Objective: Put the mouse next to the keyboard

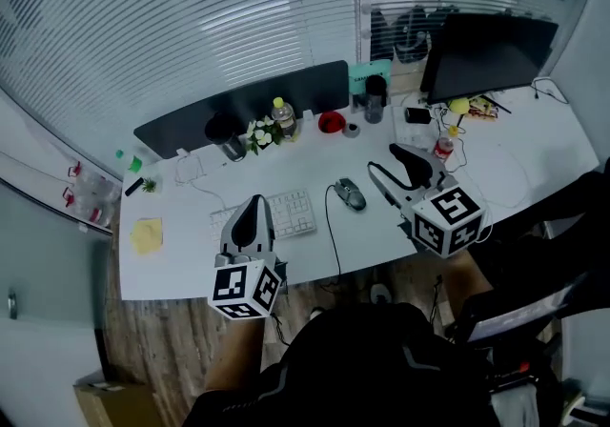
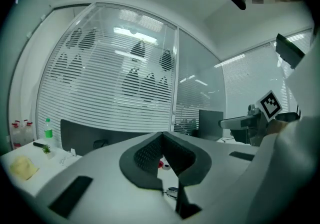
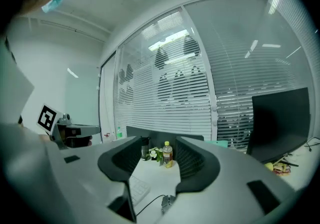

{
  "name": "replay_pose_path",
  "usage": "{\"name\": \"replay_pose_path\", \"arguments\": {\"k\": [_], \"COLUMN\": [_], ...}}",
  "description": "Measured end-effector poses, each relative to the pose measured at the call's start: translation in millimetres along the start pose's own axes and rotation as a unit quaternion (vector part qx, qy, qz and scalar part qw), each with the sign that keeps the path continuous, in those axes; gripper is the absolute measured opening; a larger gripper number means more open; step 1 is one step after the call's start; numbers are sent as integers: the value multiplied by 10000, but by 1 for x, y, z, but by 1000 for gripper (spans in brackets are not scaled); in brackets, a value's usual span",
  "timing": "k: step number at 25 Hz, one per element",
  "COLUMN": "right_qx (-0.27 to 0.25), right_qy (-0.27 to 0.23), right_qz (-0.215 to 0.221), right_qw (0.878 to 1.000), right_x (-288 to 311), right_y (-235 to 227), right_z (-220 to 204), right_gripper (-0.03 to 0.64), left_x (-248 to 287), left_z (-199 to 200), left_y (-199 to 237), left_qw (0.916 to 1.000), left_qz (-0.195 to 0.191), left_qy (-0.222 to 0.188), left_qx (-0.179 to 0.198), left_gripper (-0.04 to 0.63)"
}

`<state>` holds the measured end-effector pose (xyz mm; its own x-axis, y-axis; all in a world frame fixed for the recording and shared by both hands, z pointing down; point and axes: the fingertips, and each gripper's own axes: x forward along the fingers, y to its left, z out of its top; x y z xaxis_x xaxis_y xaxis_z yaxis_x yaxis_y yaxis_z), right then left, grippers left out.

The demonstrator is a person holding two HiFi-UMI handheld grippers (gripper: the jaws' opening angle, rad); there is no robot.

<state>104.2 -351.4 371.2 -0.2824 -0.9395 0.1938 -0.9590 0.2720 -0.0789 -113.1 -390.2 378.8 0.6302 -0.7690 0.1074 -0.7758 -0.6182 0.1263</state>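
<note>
On the white desk [image 1: 191, 258] a grey wired mouse [image 1: 350, 193] lies just right of the white keyboard [image 1: 286, 213], a small gap between them. Its black cable runs to the desk's front edge. My left gripper [image 1: 254, 201] hangs above the keyboard's left part, jaws shut with nothing in them; in the left gripper view its pads [image 2: 150, 153] meet at the tips. My right gripper [image 1: 383, 158] is raised to the right of the mouse, open and empty. In the right gripper view the mouse [image 3: 167, 202] and keyboard [image 3: 137, 188] show low between its jaws.
Along the desk's back stand a dark partition [image 1: 243, 106], a yellow-capped bottle [image 1: 283, 115], white flowers [image 1: 260, 134], a red bowl [image 1: 331, 121] and a dark cup [image 1: 374, 101]. A monitor [image 1: 486, 53] is at back right. A yellow pad [image 1: 146, 234] lies at the left.
</note>
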Motion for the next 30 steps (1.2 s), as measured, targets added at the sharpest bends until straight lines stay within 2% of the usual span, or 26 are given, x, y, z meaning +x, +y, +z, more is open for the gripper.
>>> {"name": "replay_pose_path", "arguments": {"k": [7, 11, 14, 24, 30], "right_qx": [-39, 30, 43, -242, -283], "right_qy": [-161, -278, -323, -230, -250], "right_qz": [166, 101, 31, -167, -77], "right_qw": [9997, 9996, 9995, 9993, 9993], "right_x": [-15, -25, -29, -33, -32], "right_y": [10, 10, 10, 6, 9], "right_z": [20, 26, 29, 26, 29], "right_gripper": [173, 89, 2, -2, -2], "left_x": [-5, -11, -15, -24, -29], "left_z": [18, 22, 23, 23, 23], "left_y": [-6, -10, -10, -8, -7], "left_qw": [9999, 9998, 9998, 9986, 9983], "left_qz": [43, 104, 153, 429, 521], "left_qy": [-64, -80, -78, -105, -118], "left_qx": [133, 123, 102, 295, 253], "left_gripper": [29, 29, 29, 29, 29]}}
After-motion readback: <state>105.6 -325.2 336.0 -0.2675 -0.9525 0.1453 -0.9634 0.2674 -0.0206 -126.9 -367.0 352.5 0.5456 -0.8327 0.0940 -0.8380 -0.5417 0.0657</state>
